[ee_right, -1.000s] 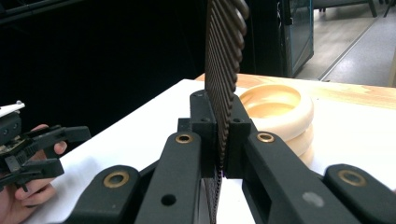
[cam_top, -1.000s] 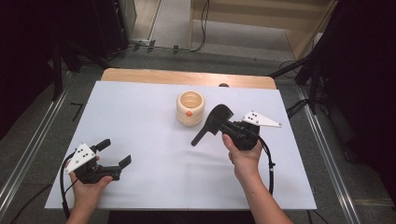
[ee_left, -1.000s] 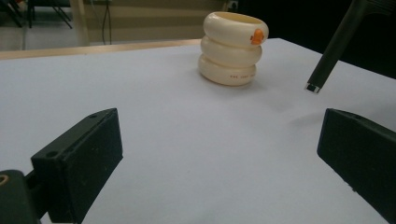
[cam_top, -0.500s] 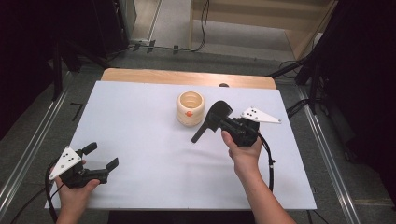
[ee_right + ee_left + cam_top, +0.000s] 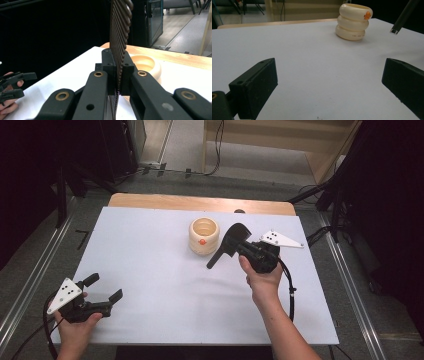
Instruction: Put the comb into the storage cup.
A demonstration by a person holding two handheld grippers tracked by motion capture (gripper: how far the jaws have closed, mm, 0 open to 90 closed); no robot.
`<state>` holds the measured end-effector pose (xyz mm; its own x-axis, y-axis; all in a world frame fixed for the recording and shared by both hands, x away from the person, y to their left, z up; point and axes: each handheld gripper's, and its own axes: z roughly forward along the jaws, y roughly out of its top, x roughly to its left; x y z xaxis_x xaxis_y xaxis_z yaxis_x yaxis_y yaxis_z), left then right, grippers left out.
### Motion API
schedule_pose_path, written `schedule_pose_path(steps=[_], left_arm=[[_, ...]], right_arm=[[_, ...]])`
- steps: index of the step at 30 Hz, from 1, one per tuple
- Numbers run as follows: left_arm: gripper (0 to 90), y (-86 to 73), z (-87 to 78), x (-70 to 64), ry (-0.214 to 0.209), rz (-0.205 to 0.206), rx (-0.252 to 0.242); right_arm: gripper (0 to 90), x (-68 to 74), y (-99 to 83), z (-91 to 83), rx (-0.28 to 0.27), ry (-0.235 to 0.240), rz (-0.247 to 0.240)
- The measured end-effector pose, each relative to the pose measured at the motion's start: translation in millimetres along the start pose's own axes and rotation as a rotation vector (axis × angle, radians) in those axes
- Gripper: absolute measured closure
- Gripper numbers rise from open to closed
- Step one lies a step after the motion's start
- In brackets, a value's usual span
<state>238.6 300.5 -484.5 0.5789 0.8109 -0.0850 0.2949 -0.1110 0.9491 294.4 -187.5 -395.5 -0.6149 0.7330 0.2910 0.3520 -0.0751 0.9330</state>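
Spatula [image 5: 227, 245] | clamped in right gripper [image 5: 239, 246] | beside cream holder [image 5: 204, 236]

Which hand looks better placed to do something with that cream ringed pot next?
Probably the right. The right gripper is shut on a black ridged tool whose tip hangs just beside the cream pot. The left gripper stands open with nothing between its jaws, near the table's front left corner.
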Motion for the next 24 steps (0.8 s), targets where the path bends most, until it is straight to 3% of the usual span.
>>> schedule_pose_path(steps=[11,24], left_arm=[[0.1,-4.1,1.2,0.7,-0.002,-0.015,0.006],[0.1,-5.2,2.7,-1.4,-0.01,0.0,0.012]], right_arm=[[84.7,-7.6,4.5,-2.6,-0.018,-0.016,-0.006],[84.7,-10.0,13.4,-1.0,-0.043,-0.025,-0.017]])
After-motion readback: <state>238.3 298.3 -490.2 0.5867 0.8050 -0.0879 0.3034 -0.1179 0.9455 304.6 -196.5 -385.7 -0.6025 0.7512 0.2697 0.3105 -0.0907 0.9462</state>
